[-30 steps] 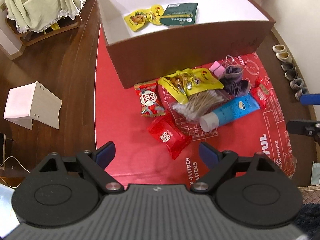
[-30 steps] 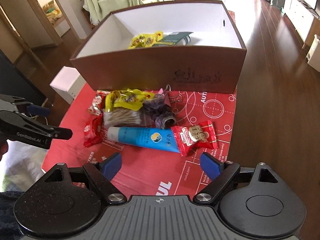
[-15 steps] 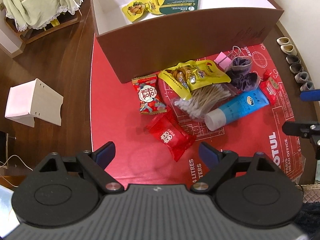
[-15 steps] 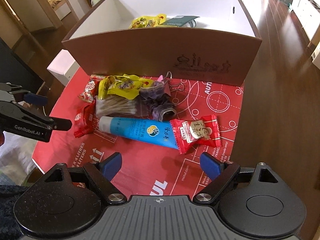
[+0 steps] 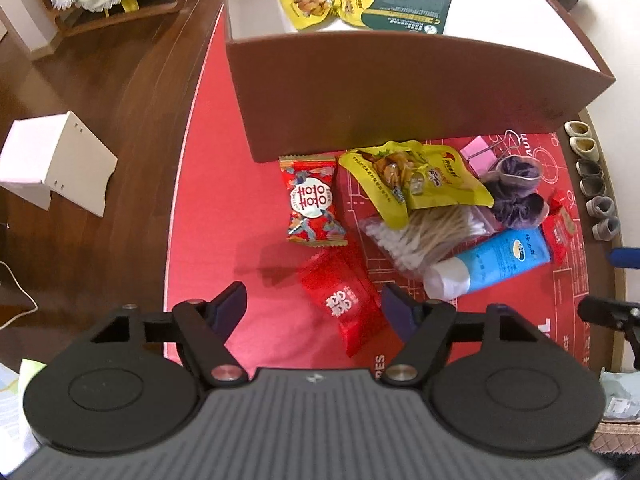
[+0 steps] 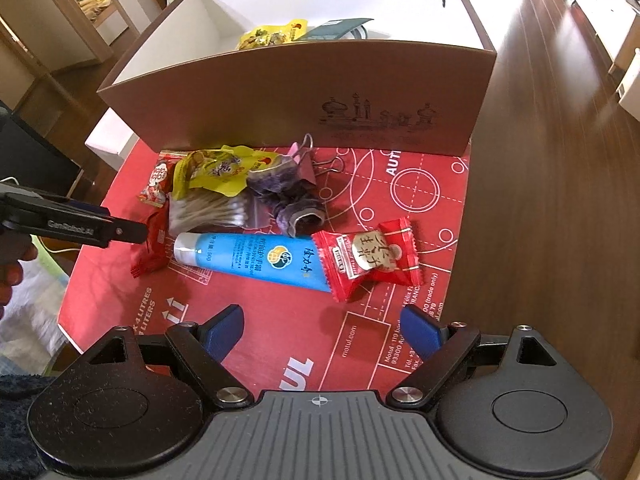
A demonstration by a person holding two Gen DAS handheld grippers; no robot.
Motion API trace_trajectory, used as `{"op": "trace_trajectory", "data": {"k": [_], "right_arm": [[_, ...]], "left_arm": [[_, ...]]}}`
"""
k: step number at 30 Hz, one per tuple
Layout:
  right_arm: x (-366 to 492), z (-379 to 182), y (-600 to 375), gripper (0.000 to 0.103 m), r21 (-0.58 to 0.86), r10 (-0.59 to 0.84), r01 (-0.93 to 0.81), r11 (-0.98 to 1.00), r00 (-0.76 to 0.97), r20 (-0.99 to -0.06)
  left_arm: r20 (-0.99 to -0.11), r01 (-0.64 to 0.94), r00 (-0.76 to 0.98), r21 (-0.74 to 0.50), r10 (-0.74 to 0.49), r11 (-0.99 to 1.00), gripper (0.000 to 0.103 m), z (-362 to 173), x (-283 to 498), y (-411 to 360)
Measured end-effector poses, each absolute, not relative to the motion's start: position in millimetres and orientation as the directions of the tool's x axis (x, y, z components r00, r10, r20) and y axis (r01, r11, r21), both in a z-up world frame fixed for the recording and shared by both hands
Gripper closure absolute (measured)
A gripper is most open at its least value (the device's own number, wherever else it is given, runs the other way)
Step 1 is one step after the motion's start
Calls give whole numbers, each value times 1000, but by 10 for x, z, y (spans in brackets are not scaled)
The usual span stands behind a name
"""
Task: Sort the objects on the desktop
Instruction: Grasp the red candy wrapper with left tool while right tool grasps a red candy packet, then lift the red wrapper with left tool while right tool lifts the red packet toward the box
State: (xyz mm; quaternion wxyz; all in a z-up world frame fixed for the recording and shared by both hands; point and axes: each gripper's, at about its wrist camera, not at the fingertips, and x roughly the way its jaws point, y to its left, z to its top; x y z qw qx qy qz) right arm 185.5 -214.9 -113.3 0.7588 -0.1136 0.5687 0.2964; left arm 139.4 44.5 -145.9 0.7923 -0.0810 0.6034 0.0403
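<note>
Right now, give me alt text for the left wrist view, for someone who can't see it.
The open left gripper hovers over a red candy packet on a red mat. Beyond lie cotton swabs, a blue tube and a yellow snack pouch, before a brown box.

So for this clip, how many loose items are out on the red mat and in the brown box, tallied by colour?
Red snack packets: 3 —
Yellow snack pouches: 2 — on the mat, in the brown cardboard box
Blue tube: 1
Purple scrunchie: 1
Pink binder clip: 1
Clear bag of cotton swabs: 1
Green sachet in the box: 1
Total: 10
</note>
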Motion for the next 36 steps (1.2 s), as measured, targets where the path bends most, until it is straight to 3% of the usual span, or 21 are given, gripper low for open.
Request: {"op": "trace_trajectory", "data": {"k": [5, 10, 16, 26, 27, 29, 36], "right_arm": [[1886, -1126, -2182, 15, 177, 328, -564, 807, 179, -928], [1919, -1131, -2216, 15, 206, 345, -540, 816, 169, -923], [2041, -1122, -2309, 15, 293, 393, -430, 854, 164, -905], [2528, -1346, -2684, 16, 464, 435, 201, 863, 174, -883], [2561, -1371, -2691, 21, 466, 435, 237, 852, 174, -884], [2610, -1431, -2666, 36, 461, 432, 277, 843, 165, -887], [2638, -1631, -2584, 36, 430, 412, 319, 845, 126, -903]], "left_arm": [[-970, -158, 242, -75, -35, 985, 41, -1595, 1462, 383], [-972, -121, 234, -51, -22, 991, 67, -1698, 1453, 308], [-968, -66, 250, -56, -37, 996, 71, -1680, 1359, 293], [-961, -19, 271, -64, -56, 998, 71, -1562, 1240, 272], [-960, -15, 275, -66, -59, 998, 71, -1541, 1248, 266], [-957, -7, 282, -70, -66, 998, 71, -1526, 1261, 259], [-955, 20, 286, -70, -73, 997, 71, -1519, 1310, 266]]}}
